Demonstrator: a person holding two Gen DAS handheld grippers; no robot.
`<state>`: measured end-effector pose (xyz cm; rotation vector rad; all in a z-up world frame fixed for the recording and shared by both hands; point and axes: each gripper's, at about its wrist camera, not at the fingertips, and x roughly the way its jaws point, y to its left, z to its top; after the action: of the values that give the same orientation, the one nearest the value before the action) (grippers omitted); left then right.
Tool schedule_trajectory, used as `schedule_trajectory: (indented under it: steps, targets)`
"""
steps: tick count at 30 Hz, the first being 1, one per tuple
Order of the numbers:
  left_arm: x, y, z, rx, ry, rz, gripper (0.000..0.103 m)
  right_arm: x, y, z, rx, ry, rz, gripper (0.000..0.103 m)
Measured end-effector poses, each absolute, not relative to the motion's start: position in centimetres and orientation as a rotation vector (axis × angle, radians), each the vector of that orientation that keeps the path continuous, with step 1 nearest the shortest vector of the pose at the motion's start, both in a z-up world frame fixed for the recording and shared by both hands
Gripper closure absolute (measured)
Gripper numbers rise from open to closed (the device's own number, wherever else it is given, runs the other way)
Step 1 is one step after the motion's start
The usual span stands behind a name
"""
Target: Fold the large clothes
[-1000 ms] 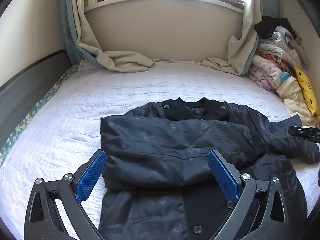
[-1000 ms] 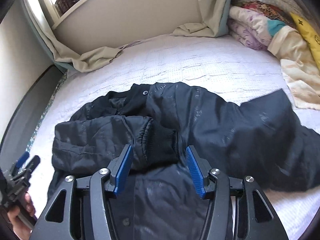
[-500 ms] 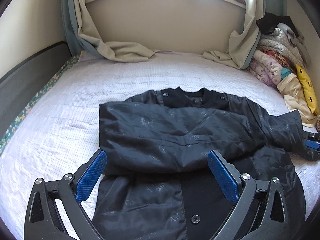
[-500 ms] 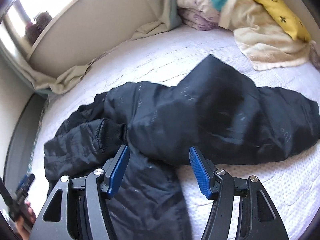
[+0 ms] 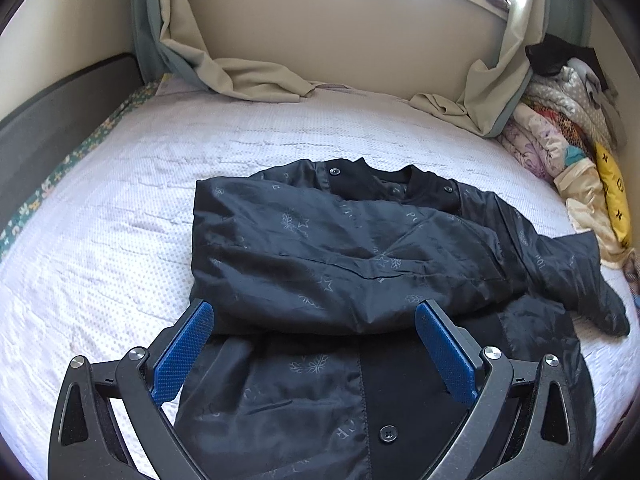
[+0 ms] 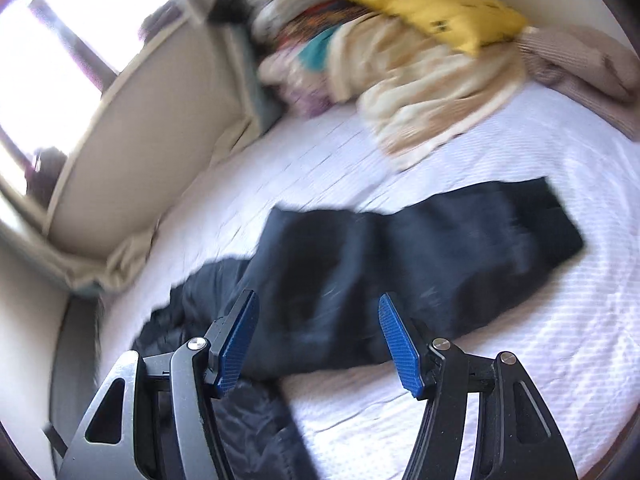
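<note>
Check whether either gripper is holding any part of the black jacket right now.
Nothing is held. The left gripper stands open above the black patterned jacket; the right gripper stands open over its outstretched sleeve, pads clear of the fabric.

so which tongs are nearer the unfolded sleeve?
Right. The right tongs hang open just over the sleeve, which lies stretched out on the bed. The left tongs sit open over the jacket's front, the sleeve far off to their right.
</note>
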<state>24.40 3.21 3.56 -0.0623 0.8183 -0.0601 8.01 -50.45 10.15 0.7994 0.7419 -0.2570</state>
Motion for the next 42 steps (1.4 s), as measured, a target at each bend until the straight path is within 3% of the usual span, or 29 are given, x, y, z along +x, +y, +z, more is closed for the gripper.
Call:
schedule_trajectory:
  steps: [16, 35, 37, 39, 42]
  targets:
    - [24.5, 3.9, 4.5, -0.122, 0.82, -0.069, 0.001, -0.1, -60.8, 2.8, 1.319, 0.661, -0.51, 0.042]
    - [24.5, 4.9, 5.1, -0.166, 0.814, -0.077, 0.001, 4.1, -62.4, -0.6, 1.234, 0.652, -0.631, 0.042]
    - [24.5, 5.1, 5.1, -0.171, 0.815, -0.075, 0.001, 4.7, -62.4, -0.5, 1.198, 0.666, -0.635, 0.049]
    - [24.6, 5.2, 5.2, -0.178, 0.814, -0.073, 0.001, 5.2, -62.4, -0.2, 1.157, 0.69, -0.628, 0.065]
    - [24.7, 5.2, 5.2, -0.178, 0.812, -0.071, 0.001, 4.8, -62.3, 0.7, 1.146, 0.667, -0.614, 0.08]
